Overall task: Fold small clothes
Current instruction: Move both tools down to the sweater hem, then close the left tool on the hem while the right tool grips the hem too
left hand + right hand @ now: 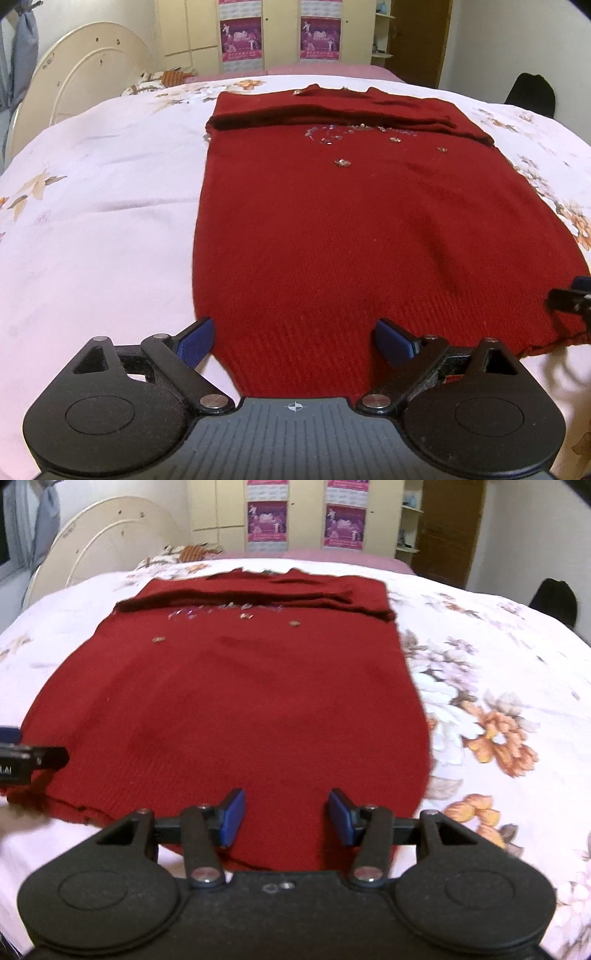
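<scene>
Left wrist view: red knit sweater (332,229) flat on the bed (92,240), sleeves folded across its far end, hem nearest me. Soft, limp, fairly thick; beads near the chest could snag. My left gripper (293,341) is spread wide, right gripper (286,818) half spread, both empty over the hem. I'd pinch the hem corners.
</scene>
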Demonstrator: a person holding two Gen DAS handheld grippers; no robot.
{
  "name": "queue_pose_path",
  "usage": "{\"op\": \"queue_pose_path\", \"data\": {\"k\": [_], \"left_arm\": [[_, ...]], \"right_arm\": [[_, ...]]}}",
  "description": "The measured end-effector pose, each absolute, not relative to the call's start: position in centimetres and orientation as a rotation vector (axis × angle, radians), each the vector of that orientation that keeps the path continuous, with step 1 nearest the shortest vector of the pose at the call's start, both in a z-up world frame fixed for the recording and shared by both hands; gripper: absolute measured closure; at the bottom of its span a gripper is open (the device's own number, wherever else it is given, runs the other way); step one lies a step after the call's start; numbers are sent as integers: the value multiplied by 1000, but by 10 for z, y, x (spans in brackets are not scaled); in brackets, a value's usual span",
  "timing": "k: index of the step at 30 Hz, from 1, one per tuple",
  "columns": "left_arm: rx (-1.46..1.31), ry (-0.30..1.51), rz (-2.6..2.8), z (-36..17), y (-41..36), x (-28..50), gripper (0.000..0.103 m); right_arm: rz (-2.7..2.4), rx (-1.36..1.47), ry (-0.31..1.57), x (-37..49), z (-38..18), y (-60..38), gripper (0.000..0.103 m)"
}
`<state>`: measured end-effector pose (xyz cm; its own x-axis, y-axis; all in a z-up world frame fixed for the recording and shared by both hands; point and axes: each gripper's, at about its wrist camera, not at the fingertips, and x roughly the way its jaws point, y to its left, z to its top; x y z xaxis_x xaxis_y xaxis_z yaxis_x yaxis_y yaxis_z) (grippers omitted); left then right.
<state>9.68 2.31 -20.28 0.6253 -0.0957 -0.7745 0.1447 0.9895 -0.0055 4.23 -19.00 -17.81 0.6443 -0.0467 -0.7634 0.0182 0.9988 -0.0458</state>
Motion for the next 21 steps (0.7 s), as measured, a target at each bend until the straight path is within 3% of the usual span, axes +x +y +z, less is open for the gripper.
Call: {"op": "queue_pose_path", "data": {"k": [4, 14, 17, 20, 21], "left_arm": [[45, 892, -138, -203, 25, 94, 10], [-49, 926, -157, -207, 37, 91, 11], [-96, 926, -157, -206, 42, 82, 26], [-142, 926, -169, -204, 46, 79, 48], [-168, 928, -173, -204, 49, 79, 61]], "right_arm": [[-95, -17, 870, 38, -175, -208, 46], [-154, 71, 906, 32, -182, -237, 44], [-133, 107, 919, 33, -183, -239, 53], [-113, 135, 923, 33, -181, -237, 67], [-108, 149, 922, 32, -181, -237, 72]]}}
